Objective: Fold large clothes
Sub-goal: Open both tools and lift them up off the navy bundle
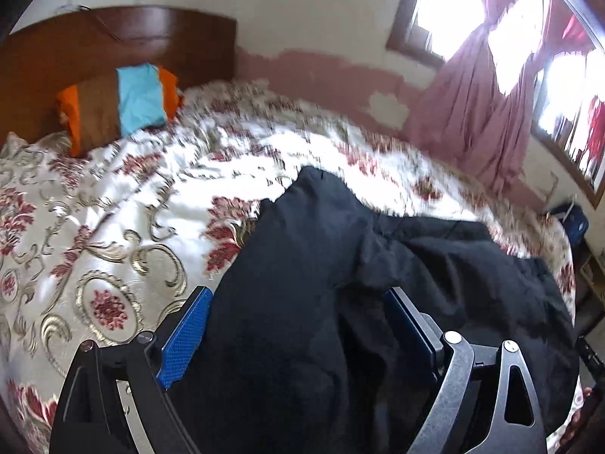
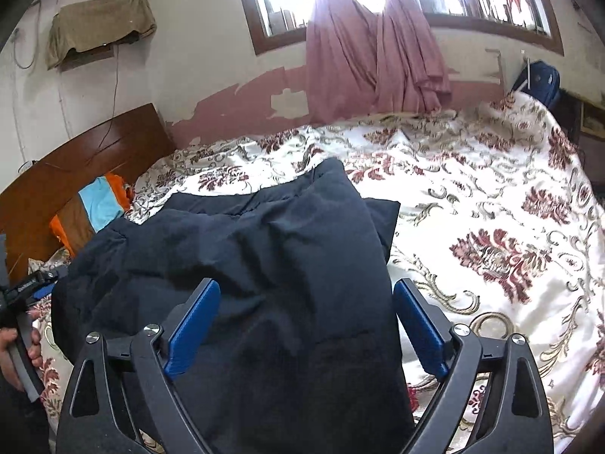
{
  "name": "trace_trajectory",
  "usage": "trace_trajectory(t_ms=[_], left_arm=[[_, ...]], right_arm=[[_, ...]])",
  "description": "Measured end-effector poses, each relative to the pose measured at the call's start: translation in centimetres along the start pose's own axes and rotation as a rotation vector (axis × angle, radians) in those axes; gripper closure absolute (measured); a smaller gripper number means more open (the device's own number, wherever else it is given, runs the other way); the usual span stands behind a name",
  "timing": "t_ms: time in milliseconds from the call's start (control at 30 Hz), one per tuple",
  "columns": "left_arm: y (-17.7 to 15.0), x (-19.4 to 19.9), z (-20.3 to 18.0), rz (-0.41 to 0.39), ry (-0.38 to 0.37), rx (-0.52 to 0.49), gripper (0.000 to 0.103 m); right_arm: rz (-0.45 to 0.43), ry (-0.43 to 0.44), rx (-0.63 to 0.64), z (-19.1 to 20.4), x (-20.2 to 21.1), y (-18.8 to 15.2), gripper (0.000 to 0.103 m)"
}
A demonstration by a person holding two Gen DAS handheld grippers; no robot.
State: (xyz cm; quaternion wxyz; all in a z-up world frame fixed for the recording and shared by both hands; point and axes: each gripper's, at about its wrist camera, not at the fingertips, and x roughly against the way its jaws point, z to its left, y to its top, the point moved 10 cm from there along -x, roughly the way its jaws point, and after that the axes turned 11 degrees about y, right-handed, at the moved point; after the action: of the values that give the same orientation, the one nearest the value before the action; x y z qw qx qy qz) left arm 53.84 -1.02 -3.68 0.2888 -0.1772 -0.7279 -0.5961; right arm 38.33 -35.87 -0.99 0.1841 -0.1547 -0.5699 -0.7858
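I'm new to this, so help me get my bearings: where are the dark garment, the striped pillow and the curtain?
dark garment [image 2: 272,249]: right wrist view, middle of the fabric.
striped pillow [image 1: 140,98]: left wrist view, its light blue stripe.
curtain [image 2: 363,64]: right wrist view, the hanging pink folds.

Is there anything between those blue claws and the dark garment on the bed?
Nothing visible. Both the left gripper and the right gripper stand open right over the dark garment, with only its cloth between the fingers. The pillow lies apart, up by the headboard.
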Motion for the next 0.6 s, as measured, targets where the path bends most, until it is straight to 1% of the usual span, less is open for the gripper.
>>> trace_trajectory(t_ms=[67,133,200,300,367,467,600], left_arm=[[0.0,1.2,0.0,-0.047,0.004,0.011,0.005],[-0.2,3.1,0.0,-0.117,0.002,0.006,0.003],[-0.3,4.6,-0.4,-0.166,-0.006,-0.015,0.001],[-0.6,6.9,-1.2,-0.232,-0.008,-0.057,0.000],[-0.8,8.4,-1.6,-0.269,-0.003,-0.080,0.000],[-1.2,10.4,-2.2,-0.306,-0.011,-0.109,0.000],[-1.7,13.1,-2.1,-0.353,-0.007,-0.114,0.000]], right_arm=[[-0.032,-0.003,0.026,0.7,0.9,0.3,0.013],[-0.062,-0.002,0.049,1.5,1.9,0.5,0.013],[-0.091,0.008,0.068,2.5,2.9,0.7,0.013],[-0.133,0.026,0.092,4.1,4.4,1.0,0.013],[-0.158,0.041,0.103,5.2,5.2,1.1,0.012],[-0.202,0.069,0.134,7.2,7.0,1.2,0.012],[-0.248,0.089,0.173,9.6,8.9,1.0,0.011]])
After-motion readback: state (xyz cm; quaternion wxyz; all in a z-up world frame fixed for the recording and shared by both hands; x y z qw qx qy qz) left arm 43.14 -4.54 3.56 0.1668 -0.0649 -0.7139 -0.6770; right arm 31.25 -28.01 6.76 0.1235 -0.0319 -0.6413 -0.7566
